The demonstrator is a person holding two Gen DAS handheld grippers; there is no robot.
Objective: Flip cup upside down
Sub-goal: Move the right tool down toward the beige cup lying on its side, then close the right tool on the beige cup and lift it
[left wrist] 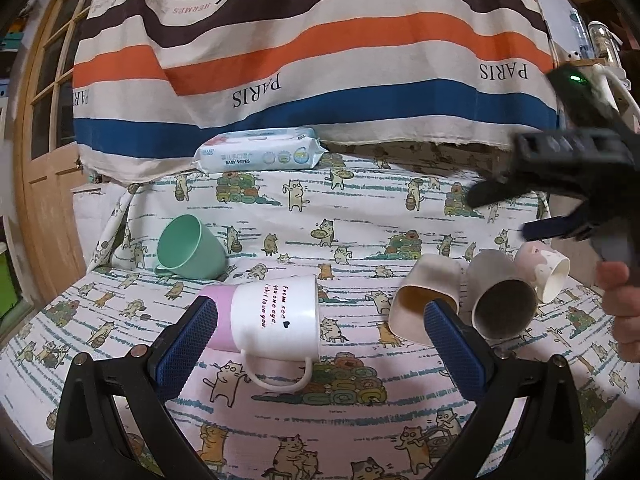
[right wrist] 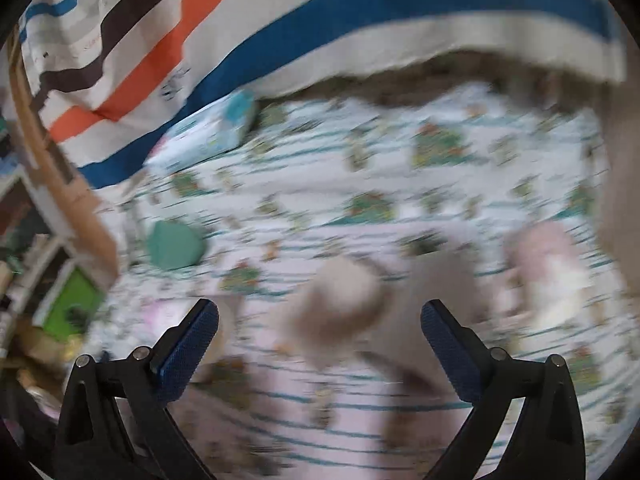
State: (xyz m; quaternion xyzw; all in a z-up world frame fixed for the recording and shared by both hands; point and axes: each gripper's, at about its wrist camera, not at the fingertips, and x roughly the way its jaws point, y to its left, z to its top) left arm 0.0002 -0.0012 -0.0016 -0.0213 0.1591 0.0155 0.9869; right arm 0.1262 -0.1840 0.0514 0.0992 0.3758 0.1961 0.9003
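In the left wrist view a white and pink mug (left wrist: pixel 272 318) with red writing lies on its side on the cat-print cloth (left wrist: pixel 360 408), handle toward me. My left gripper (left wrist: pixel 320 320) is open, its fingers on either side of the mug and not touching it. A green cup (left wrist: pixel 188 248) lies on its side at the left. A beige cup (left wrist: pixel 424 300), a grey-lined cup (left wrist: pixel 502 300) and a pink-white cup (left wrist: pixel 544 272) lie at the right. My right gripper (left wrist: pixel 508 208) hovers above them, open. The right wrist view is blurred; the right gripper (right wrist: pixel 320 320) is open and empty over the beige cup (right wrist: pixel 340 308).
A pack of baby wipes (left wrist: pixel 258 152) lies at the back of the cloth, under a striped hanging sheet (left wrist: pixel 312 40). A wooden door (left wrist: pixel 48 160) stands at the left. The green cup (right wrist: pixel 176 244) and wipes (right wrist: pixel 208 136) show blurred in the right wrist view.
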